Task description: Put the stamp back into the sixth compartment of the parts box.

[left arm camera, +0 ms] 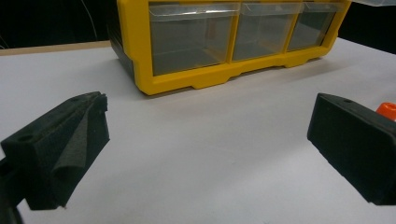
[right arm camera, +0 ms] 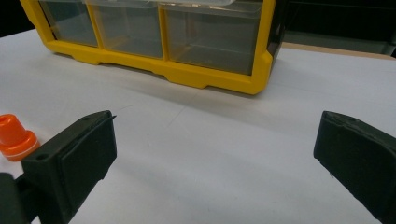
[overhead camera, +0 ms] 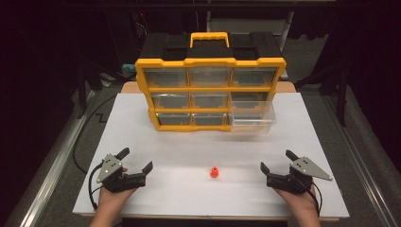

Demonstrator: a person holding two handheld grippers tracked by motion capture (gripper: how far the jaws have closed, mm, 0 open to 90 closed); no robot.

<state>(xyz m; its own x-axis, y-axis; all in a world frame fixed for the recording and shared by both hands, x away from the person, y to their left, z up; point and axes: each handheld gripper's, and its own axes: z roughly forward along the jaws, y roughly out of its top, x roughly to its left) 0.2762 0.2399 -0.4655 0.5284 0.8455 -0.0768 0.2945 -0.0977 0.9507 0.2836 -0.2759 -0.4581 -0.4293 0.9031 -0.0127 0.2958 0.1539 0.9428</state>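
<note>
In the high view a small orange cap (overhead camera: 214, 172) stood on the white table (overhead camera: 189, 151) in the lower middle of the frame, between the two tongs and well apart from both; nothing touched it. The left gripper (overhead camera: 137, 160) sat at the lower left, held in a hand (overhead camera: 109, 201) that came up from the bottom edge; its jaws stood wide apart with only bare table between them. The right gripper (overhead camera: 278, 161) sat at the lower right, also in a hand (overhead camera: 300, 201); its jaws were spread just as wide — empty too.

A yellow drawer cabinet (overhead camera: 210, 90) stood in the upper middle of the frame; its bottom-right clear drawer (overhead camera: 253, 117) was pulled out toward the near side.

In the left gripper view the cap (left arm camera: 387, 110) peeked out at the right edge, behind the right-hand jaw; in the right gripper view it (right arm camera: 14, 136) stood at the left edge, beside the left-hand jaw — not between the jaws in either view.
</note>
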